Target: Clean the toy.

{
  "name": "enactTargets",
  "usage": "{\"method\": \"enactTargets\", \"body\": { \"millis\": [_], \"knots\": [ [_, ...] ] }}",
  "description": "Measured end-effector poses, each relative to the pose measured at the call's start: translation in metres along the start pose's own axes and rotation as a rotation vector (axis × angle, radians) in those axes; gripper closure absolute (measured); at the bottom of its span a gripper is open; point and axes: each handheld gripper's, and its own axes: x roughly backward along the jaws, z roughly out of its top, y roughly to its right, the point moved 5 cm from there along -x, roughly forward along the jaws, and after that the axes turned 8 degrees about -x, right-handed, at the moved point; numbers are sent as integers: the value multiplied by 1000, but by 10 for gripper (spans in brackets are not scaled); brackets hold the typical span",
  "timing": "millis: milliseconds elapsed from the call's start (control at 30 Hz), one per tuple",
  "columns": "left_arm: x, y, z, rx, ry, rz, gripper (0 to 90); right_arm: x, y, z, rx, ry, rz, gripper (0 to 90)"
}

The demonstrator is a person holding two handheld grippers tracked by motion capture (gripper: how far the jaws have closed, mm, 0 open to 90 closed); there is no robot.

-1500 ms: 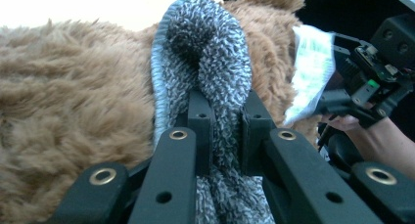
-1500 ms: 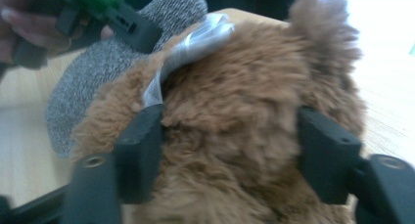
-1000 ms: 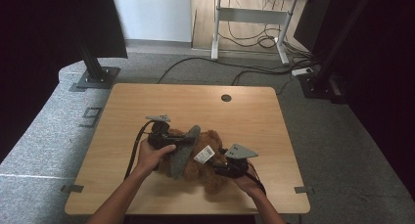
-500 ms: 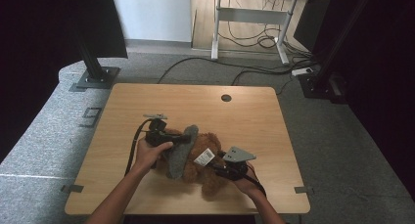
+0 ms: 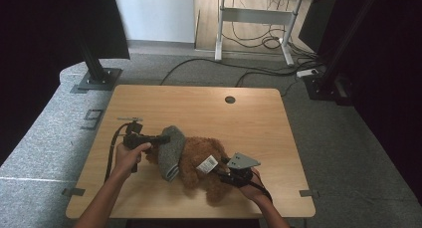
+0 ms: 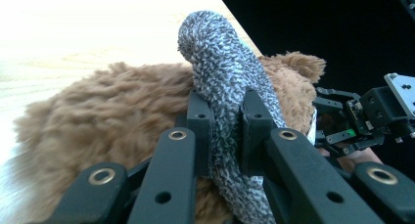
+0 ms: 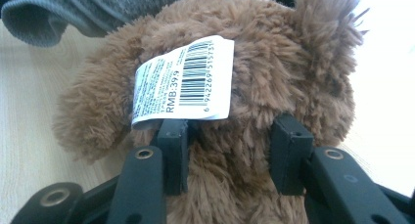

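tag (image 7: 183, 79) on teddy bear (image 7: 254, 150) | "RMB:39.9" | barcode 6942269515731

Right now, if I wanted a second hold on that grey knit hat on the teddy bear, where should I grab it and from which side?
Probably the ribbed cuff of the grey knit hat, from the person's side of the table. It lies bunched at the near edge of the teddy bear, a thick rim that jaws can pinch. The left gripper already clamps the far end, and the right gripper pins the bear.

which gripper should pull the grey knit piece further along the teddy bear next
Left. The left gripper already pinches the grey knit piece, while the right gripper clamps the teddy bear, steadying it.
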Motion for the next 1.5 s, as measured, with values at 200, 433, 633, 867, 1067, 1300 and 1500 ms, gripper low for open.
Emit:
{"method": "enactTargets", "body": {
  "millis": [200,433,633,867,1067,1300,1500],
  "knots": [
    [10,-2,-1,-30,-9,48,782,1,-1,-2,11,-5,2,575],
    [19,-8,-2,-31,-1,89,783,3,-1,-4,10,-5,7,580],
    [17,-13,-11,-24,-12,97,787,8,3,4,-56,45,35,502],
    [19,-14,-20,0,-10,61,790,13,12,28,-188,85,30,314],
    [24,-12,-31,4,-16,36,791,-6,2,34,-191,5,24,180],
    [27,-8,-39,7,-24,11,790,-17,0,21,-210,-84,9,155],
    [26,-8,-40,12,-28,-6,790,-22,2,4,-271,-200,38,143]
  ]
}}
